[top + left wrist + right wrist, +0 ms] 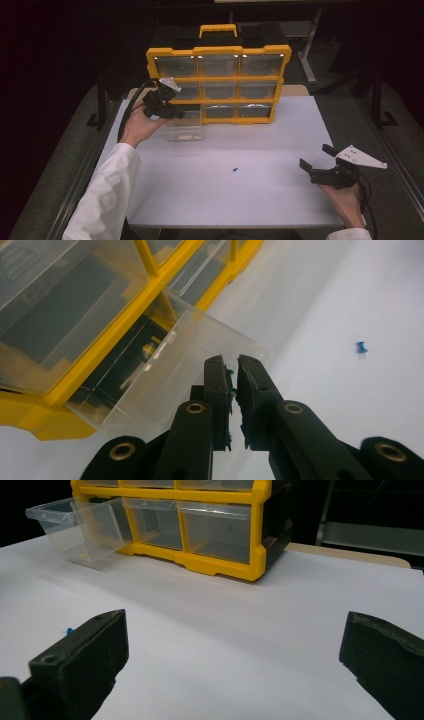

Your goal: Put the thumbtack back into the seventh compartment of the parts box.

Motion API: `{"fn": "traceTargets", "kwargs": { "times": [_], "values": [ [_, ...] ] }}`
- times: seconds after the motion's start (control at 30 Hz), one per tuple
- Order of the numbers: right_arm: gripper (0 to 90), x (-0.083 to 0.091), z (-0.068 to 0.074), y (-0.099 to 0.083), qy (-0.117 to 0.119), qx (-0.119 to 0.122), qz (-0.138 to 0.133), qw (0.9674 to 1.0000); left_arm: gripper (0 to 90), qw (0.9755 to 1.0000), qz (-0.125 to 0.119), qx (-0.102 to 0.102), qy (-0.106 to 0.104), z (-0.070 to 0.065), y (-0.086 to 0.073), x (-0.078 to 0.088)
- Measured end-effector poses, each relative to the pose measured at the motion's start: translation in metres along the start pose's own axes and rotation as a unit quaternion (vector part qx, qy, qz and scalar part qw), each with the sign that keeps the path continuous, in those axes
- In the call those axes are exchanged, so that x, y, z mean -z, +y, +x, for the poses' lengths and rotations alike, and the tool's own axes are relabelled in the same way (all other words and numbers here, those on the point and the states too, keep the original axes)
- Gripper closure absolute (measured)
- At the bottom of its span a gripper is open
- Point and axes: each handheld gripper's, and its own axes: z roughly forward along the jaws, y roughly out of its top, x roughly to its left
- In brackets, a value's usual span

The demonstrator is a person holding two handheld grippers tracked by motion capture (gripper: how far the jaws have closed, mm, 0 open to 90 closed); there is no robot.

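Your left gripper (236, 371) is pinched nearly closed on a small green pin (231, 374), right over the pulled-out clear drawer (165, 375) at the yellow organizer's (218, 51) bottom-left. Right gripper (318, 159) gapes wide, empty, low over the white table (280, 200). Blue pushpin (235, 170) lies mid-table btw both.

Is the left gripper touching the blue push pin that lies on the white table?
Apart. The high view shows the left gripper up over the pulled-out clear drawer, with bare table between it and the blue push pin.
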Motion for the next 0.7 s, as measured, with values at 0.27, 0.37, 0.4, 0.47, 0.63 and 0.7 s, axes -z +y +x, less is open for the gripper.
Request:
{"fn": "traceTargets", "kwargs": {
  "times": [0.27, 0.37, 0.4, 0.47, 0.63, 0.7],
  "values": [
    [0.0, 0.000, 0.000, 0.000, 0.000, 0.000, 0.000, 1.0000, 82.4, 0.9997, -0.015, 0.011, -0.013, 0.013, -0.002, -0.010],
    [0.0, 0.000, 0.000, 0.000, 0.001, -0.001, 0.001, 1.0000, 81.8, 0.9998, -0.010, 0.015, -0.009, 0.015, -0.002, -0.014],
    [0.0, 0.000, 0.001, 0.000, 0.001, -0.001, 0.002, 1.0000, 80.9, 0.9998, -0.007, 0.015, -0.006, 0.016, -0.002, -0.015],
    [0.0, -0.001, 0.001, 0.000, 0.001, -0.001, 0.002, 1.0000, 77.1, 0.9997, -0.008, 0.022, -0.006, 0.018, -0.002, -0.016],
    [0.0, -0.001, 0.000, -0.001, 0.000, -0.001, 0.002, 1.0000, 56.8, 0.9991, -0.016, 0.038, 0.007, 0.019, -0.003, -0.015],
    [0.0, -0.001, 0.000, -0.001, 0.000, -0.001, 0.002, 1.0000, 40.4, 0.9985, -0.013, 0.050, 0.017, 0.019, -0.003, -0.016]
  ]
}}
